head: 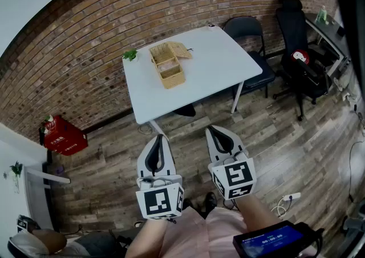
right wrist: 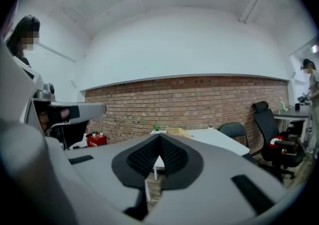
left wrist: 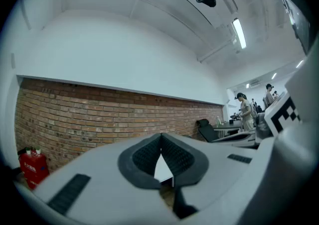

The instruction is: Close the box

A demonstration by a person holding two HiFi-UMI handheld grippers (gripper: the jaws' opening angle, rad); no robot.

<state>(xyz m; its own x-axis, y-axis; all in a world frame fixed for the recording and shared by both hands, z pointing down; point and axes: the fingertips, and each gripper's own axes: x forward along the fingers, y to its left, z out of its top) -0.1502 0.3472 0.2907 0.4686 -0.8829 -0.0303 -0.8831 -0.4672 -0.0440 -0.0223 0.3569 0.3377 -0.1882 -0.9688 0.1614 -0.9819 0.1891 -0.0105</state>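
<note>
Near the camera, the left tongs and right tongs hover side by side over the wood floor, both clenched and empty. Well beyond them, the box sits on the left of the white desk, lid open, before a brick wall.
</note>
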